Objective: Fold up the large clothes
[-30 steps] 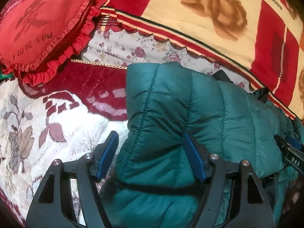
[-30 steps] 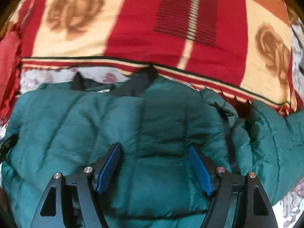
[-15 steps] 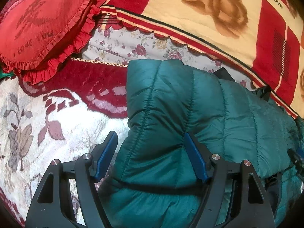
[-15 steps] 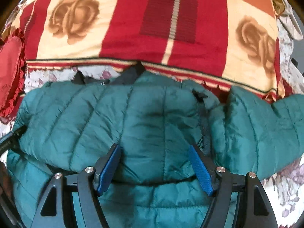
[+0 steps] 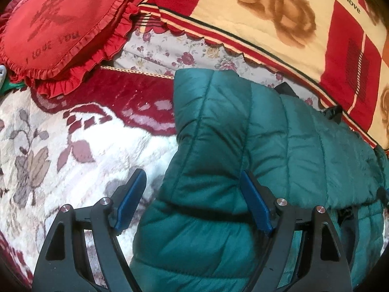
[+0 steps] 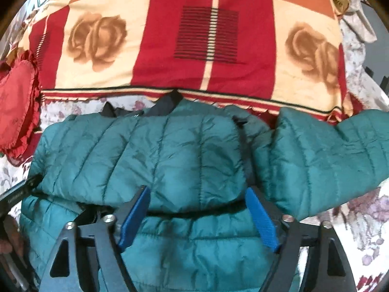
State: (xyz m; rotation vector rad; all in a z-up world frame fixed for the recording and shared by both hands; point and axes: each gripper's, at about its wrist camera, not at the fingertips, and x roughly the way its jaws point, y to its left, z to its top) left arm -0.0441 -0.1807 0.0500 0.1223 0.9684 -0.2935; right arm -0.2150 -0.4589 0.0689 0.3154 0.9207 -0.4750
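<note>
A teal quilted puffer jacket [image 5: 255, 146] lies on a bed, its lower part folded up over the body. In the right wrist view the jacket [image 6: 150, 150] fills the middle and one sleeve [image 6: 323, 155] lies spread out to the right. A black collar [image 6: 167, 102] shows at the far edge. My left gripper [image 5: 193, 197] is open and empty, above the jacket's left edge. My right gripper [image 6: 197, 211] is open and empty, above the folded hem.
A red heart-shaped frilled cushion [image 5: 58, 24] lies at the far left. A red and cream rose-patterned blanket [image 6: 199, 39] runs along the back. A white and maroon floral fleece cover [image 5: 63, 141] lies under the jacket. The left gripper's body [image 6: 17, 192] shows at the right view's left edge.
Both grippers have drawn back from the jacket. The right view now takes in the whole folded body and the spread sleeve. The jacket itself lies still.
</note>
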